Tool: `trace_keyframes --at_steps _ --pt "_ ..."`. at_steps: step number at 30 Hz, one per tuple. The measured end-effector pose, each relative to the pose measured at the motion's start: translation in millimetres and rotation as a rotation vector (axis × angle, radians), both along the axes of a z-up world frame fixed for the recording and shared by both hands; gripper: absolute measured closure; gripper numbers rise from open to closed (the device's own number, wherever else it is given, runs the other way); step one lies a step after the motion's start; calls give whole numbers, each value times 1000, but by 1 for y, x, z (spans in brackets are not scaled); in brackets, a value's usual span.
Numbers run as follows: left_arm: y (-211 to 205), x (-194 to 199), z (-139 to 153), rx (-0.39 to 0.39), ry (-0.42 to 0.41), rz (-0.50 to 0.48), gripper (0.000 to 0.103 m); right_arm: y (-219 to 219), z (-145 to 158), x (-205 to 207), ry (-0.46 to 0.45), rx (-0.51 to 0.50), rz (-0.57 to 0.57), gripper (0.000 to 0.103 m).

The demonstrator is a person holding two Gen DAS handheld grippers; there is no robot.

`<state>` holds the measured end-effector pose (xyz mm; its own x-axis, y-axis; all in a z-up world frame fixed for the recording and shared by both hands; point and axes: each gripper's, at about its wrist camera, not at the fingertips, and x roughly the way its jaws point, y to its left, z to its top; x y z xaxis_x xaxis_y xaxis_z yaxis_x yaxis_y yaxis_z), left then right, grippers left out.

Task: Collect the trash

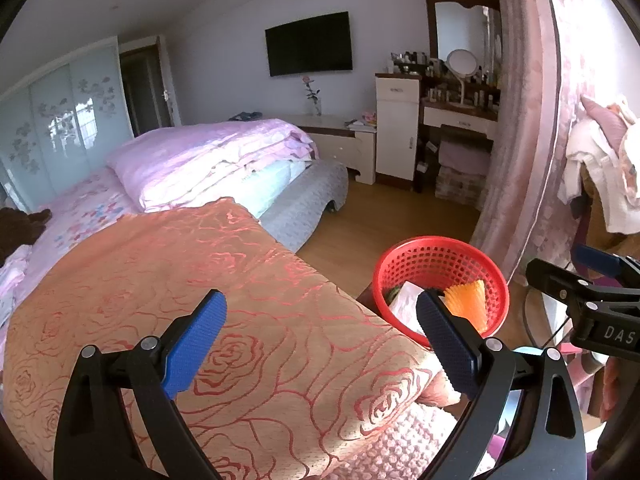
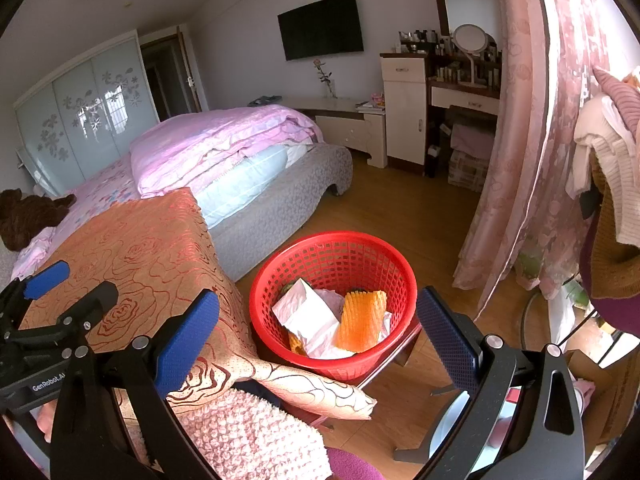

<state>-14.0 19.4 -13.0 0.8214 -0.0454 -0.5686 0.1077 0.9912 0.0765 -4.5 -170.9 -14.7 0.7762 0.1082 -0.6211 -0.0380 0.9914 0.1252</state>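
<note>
A red mesh basket (image 2: 334,256) (image 1: 440,256) stands on a small stool beside the cloth-covered table. Inside it lie crumpled white paper (image 2: 310,314) (image 1: 406,300) and an orange foam net (image 2: 362,320) (image 1: 468,300). My right gripper (image 2: 320,340) hovers open above the basket's near rim, nothing between its fingers. My left gripper (image 1: 324,340) is open over the orange rose-patterned tablecloth (image 1: 200,280), also holding nothing. Each gripper shows at the edge of the other's view: the right gripper (image 1: 592,276), the left gripper (image 2: 48,292).
A bed with a pink quilt (image 2: 224,140) lies behind the table. A pink curtain (image 2: 528,140) hangs at the right, with clothes (image 2: 612,168) piled beside it. A dresser with a mirror (image 2: 468,72) stands at the back. Bare wooden floor (image 2: 400,208) surrounds the basket.
</note>
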Motion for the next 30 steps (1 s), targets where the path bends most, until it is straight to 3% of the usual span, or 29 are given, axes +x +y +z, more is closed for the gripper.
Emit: trace_keyframes --at_steps 16,24,30 --pt "15 1 3 -46 1 13 11 -1 -4 -2 3 -3 -2 7" --pt "28 -6 12 -33 -17 28 11 4 -15 -7 14 -14 15 7" --pt "75 -22 22 24 -46 176 11 48 -31 -11 48 -20 148 7"
